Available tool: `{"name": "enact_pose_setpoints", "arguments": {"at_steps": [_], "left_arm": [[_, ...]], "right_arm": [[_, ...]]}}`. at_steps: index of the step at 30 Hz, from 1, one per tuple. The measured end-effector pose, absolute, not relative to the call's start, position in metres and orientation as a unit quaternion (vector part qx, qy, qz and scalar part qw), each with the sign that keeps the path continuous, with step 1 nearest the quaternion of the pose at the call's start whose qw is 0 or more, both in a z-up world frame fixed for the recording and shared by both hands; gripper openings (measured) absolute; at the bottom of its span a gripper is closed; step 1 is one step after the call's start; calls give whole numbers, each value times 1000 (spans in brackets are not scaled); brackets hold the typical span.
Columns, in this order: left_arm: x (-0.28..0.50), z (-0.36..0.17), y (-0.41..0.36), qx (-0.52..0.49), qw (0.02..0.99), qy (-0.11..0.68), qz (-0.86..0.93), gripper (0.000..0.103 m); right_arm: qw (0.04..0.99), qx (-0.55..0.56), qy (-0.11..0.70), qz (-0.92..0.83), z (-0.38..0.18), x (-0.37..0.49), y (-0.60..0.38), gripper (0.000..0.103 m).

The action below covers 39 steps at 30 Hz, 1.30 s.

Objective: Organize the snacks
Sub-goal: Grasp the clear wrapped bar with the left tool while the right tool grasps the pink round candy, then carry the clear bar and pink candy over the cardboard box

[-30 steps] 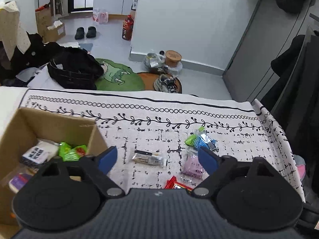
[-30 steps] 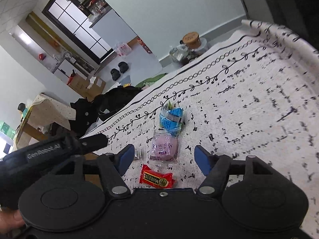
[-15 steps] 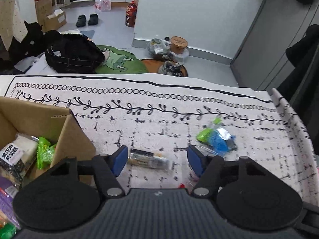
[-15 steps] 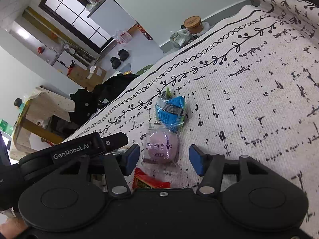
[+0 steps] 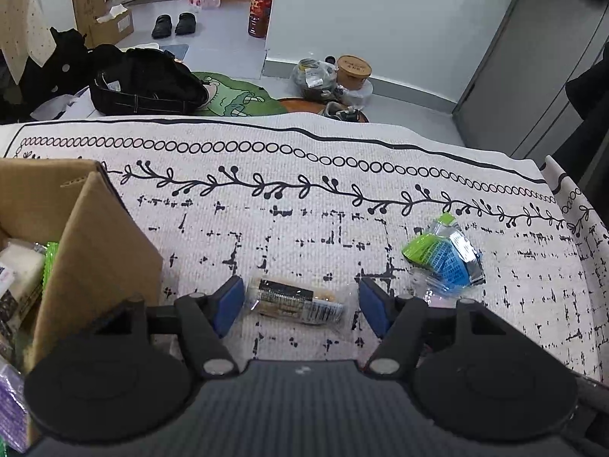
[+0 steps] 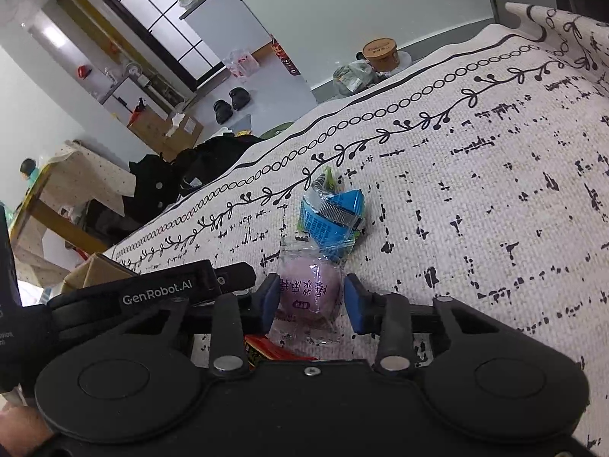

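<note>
Compared with a second earlier, both tools have dropped closer to the patterned cloth (image 5: 304, 205). The left gripper (image 5: 297, 301) narrowed early in that second and now straddles a long clear-wrapped snack bar (image 5: 295, 302); its blue pads stand beside the wrapper ends, a gap showing at the right, so it is open, not clamped. The right gripper (image 6: 310, 299) has just been closing around a pink round snack (image 6: 308, 289) in clear wrap; its left pad touches the wrap while a sliver of cloth shows before the right pad, so it is not yet pressing.

Counted on the cloth: one snack bar, one pink snack, one red packet (image 6: 262, 348), and one blue-and-green packet (image 5: 443, 257), four loose snacks in all. One cardboard box (image 5: 99, 243) stands at nine o'clock of the left gripper, holding several wrapped snacks, too overlapped to count.

From the left view, the bar lies nearest, the blue-and-green packet at two o'clock, then the cloth's far edge, and beyond it the floor with a black bag (image 5: 148, 83) and a pair of black shoes (image 5: 174, 23). Only this view shows the box interior and the bar.

Only the right view shows the red packet, tucked at the tool's near edge at seven o'clock of the pink snack, and the other tool's black body at nine o'clock, with part of a hand (image 6: 21, 430) at the lower left corner.
</note>
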<state>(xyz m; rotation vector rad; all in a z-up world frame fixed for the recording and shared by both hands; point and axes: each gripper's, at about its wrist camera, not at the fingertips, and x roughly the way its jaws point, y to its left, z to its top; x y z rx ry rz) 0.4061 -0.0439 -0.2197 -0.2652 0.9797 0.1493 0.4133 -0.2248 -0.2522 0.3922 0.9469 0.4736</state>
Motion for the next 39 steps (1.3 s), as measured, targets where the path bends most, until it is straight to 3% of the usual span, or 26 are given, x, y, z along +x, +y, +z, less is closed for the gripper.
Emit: {"name": "enact_pose_setpoints", "arguments": {"at_steps": [3,4,8,39], "left_arm": [[402,-219,-45,-122,875,463,70,61],[402,-218,-47,-121,876,462,69,54],[397,-215,-53,-113,879,460,61,50],[343,-160,-55,-135,888,437,43,50]], "right_arm": [[845,182,449,226,-251,412,-222,28],[846,180,449,225,-250,410,-222,27],[845,182,452,221,-249,408,-225,25],[874,177,437,113,-214,332,-264,22]]}}
